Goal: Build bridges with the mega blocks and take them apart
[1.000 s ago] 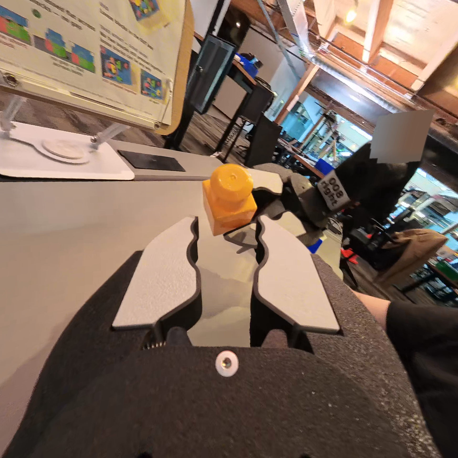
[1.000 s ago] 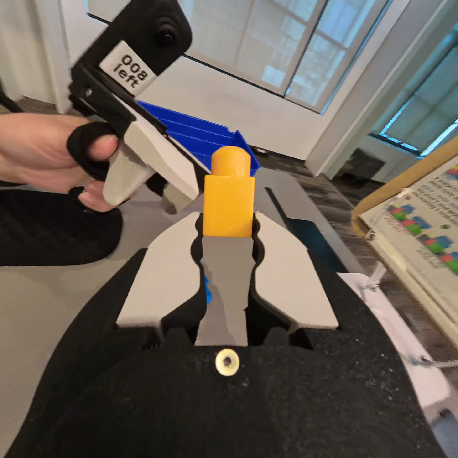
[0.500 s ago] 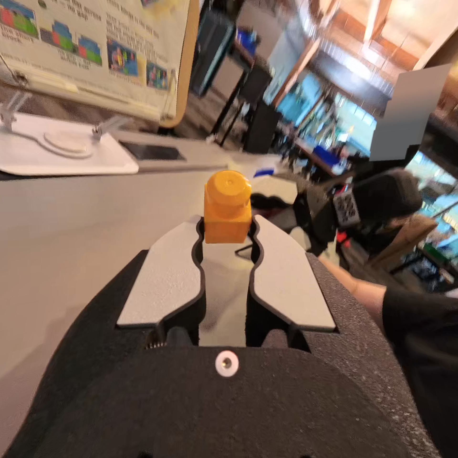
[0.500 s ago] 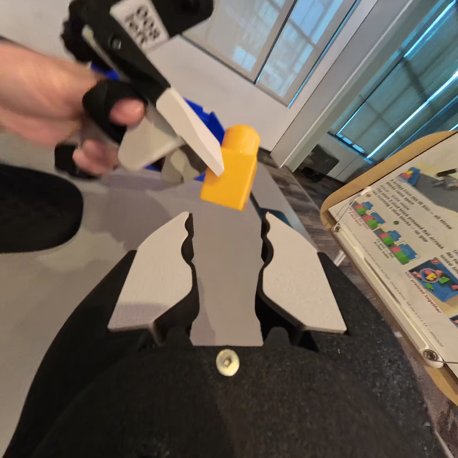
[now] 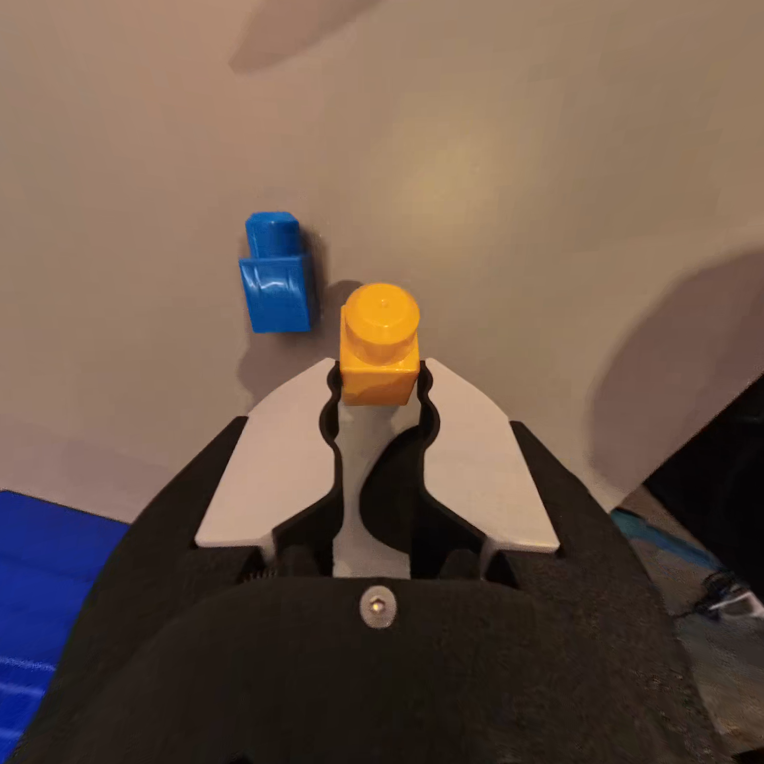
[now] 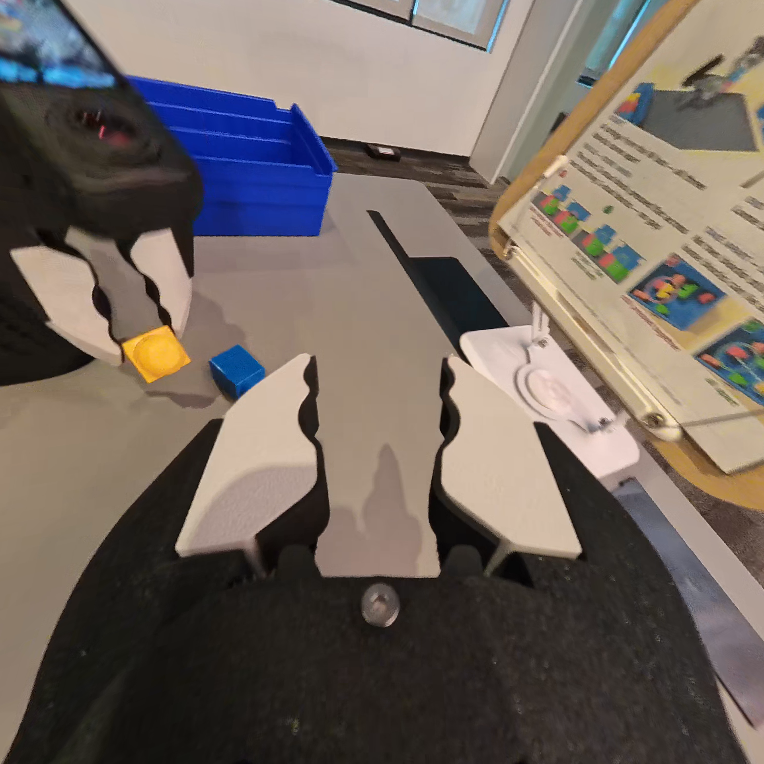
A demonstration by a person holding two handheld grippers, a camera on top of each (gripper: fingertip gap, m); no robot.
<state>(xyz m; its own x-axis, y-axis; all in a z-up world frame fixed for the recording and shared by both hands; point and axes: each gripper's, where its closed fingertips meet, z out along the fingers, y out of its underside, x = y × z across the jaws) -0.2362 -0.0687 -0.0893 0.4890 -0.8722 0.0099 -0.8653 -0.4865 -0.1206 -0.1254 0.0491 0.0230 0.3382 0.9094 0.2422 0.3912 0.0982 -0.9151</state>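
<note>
Left gripper (image 5: 379,366) clamps the orange block (image 5: 378,351) low over the grey table (image 5: 496,165), blue block (image 5: 278,277) lying on its side just beside it, nearer than the empty, spread right gripper (image 6: 378,368).

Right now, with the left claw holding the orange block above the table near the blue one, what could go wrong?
1. The left claw pinches the orange block only at its fingertips, so pressing down may twist it loose.
2. The blue block lies on its side close by; a descent could knock it away.
3. The right claw is open and empty, so nothing steadies either block.
</note>
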